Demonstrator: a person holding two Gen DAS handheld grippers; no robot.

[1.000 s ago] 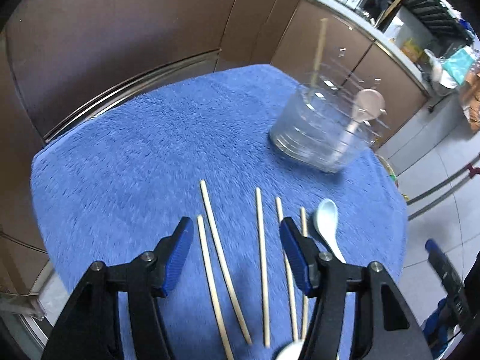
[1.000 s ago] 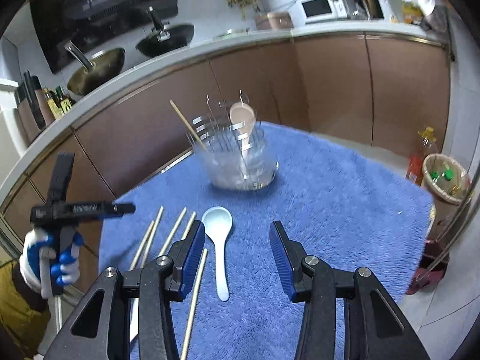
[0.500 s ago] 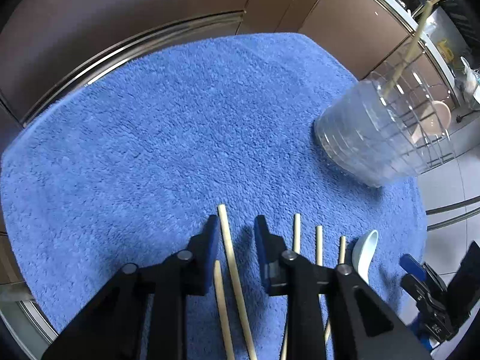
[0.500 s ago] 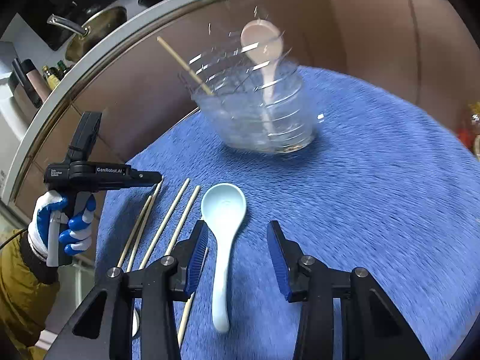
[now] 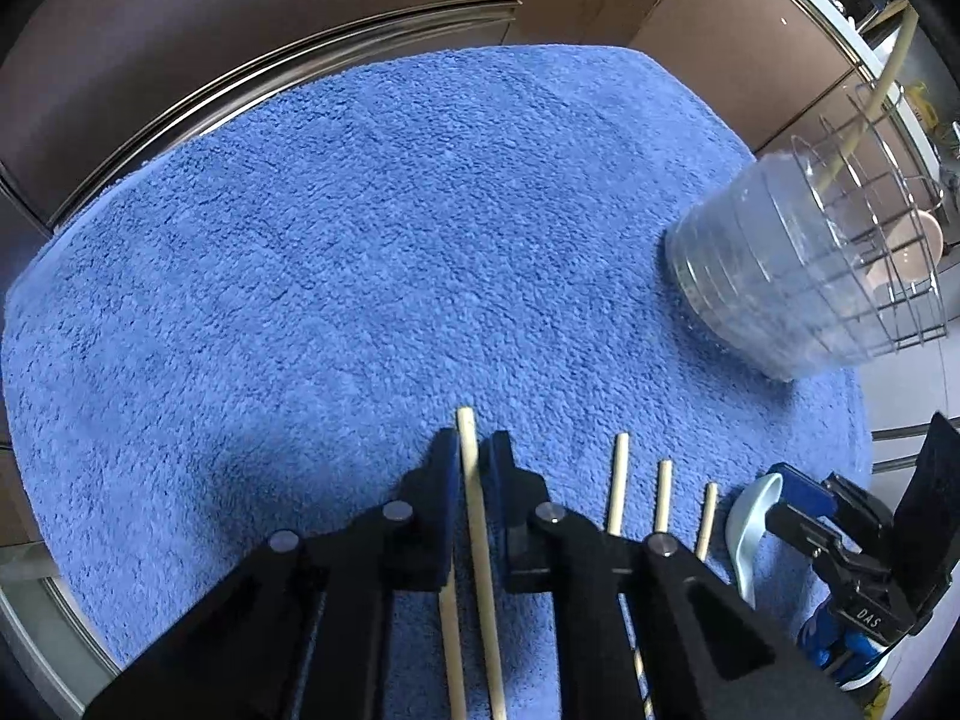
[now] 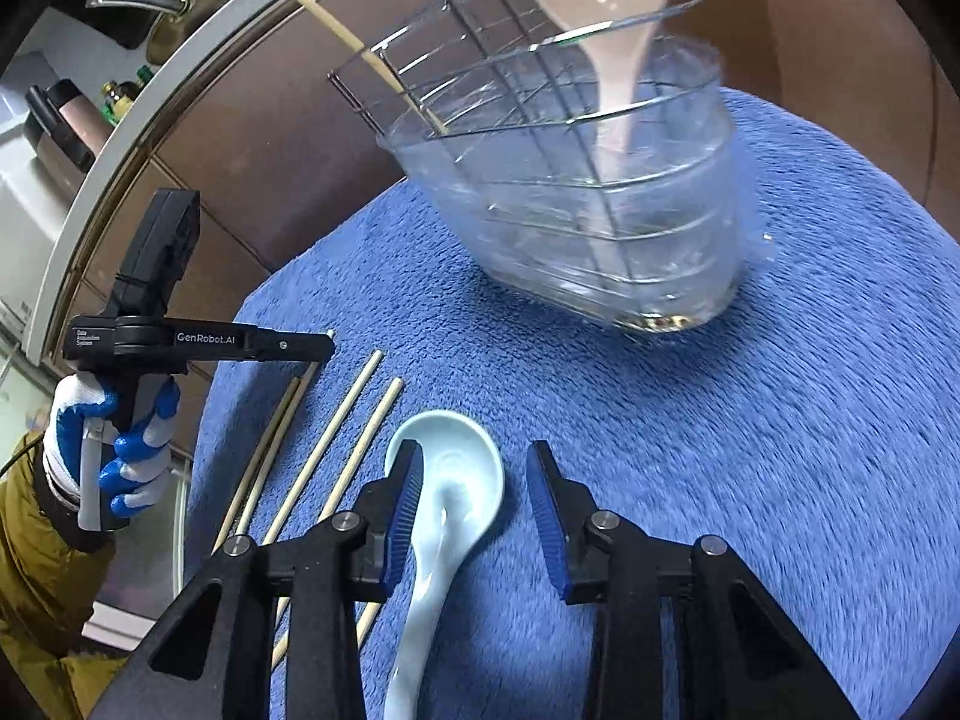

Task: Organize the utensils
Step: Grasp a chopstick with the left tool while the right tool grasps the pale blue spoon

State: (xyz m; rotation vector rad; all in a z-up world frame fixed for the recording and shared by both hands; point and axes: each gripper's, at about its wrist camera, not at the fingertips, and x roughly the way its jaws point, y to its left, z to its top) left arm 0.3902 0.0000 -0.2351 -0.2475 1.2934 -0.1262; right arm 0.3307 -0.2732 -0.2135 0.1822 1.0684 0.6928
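Observation:
My left gripper (image 5: 470,450) points steeply down and is shut on one wooden chopstick (image 5: 480,540) lying on the blue towel (image 5: 360,240). A second chopstick (image 5: 451,636) lies beside it under the left finger. Several more chopsticks (image 5: 618,480) lie to the right. My right gripper (image 6: 474,480) straddles the bowl of a pale blue ceramic spoon (image 6: 456,480). Its jaws are closing; the left pad is at the bowl's edge and the right pad stands clear. The clear holder (image 6: 600,210) holds a pink spoon (image 6: 600,0) and one chopstick (image 6: 366,54).
The towel (image 6: 780,420) covers a round table with a metal rim (image 5: 180,120). Brown cabinets (image 5: 300,12) stand behind it. A gloved hand (image 6: 114,438) holds the left gripper (image 6: 318,348) at the left. Pans (image 6: 180,0) sit on a far counter.
The left gripper came down over the leftmost chopsticks and closed on one. The right gripper dropped toward the pale blue spoon, its jaws narrowing around the bowl.

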